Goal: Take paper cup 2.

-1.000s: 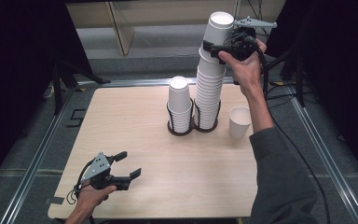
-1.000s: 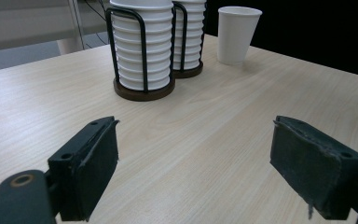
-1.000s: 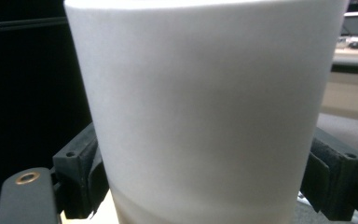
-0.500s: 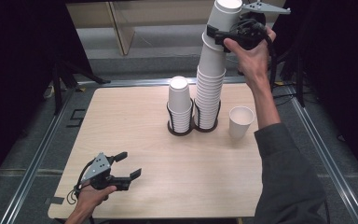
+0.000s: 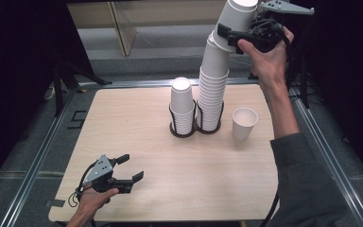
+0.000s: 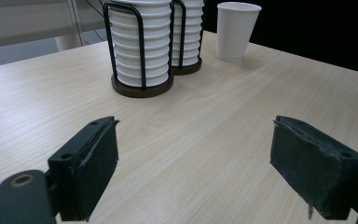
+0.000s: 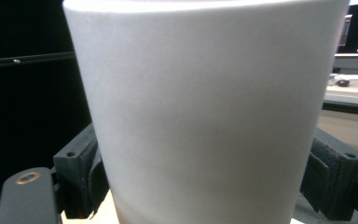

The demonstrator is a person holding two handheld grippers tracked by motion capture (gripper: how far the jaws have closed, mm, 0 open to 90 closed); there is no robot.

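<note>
A tall stack of white paper cups [image 5: 212, 90] stands in the right-hand ring of a black wire holder [image 5: 183, 132] and leans right towards its top. My right gripper [image 5: 231, 33] is shut on the top cup [image 5: 236, 14], high above the table's far edge. In the right gripper view that cup [image 7: 205, 107] sits between both pads [image 7: 81, 172] of my right gripper [image 7: 205, 177]. A shorter stack [image 5: 182, 101] fills the left ring. My left gripper [image 5: 131, 166] rests low near the table's front left, open with nothing in it [image 6: 193, 168].
A single upright paper cup [image 5: 244, 123] stands on the wooden table [image 5: 137, 118] right of the holder. The left gripper view looks across the table at the short stack [image 6: 140, 46], the tall stack [image 6: 189, 32] and the lone cup [image 6: 235, 30]. Metal rails edge the table.
My right hand has risen and shifted right with the top cup, and the upper part of the tall stack leans further after it. The left gripper has stayed put.
</note>
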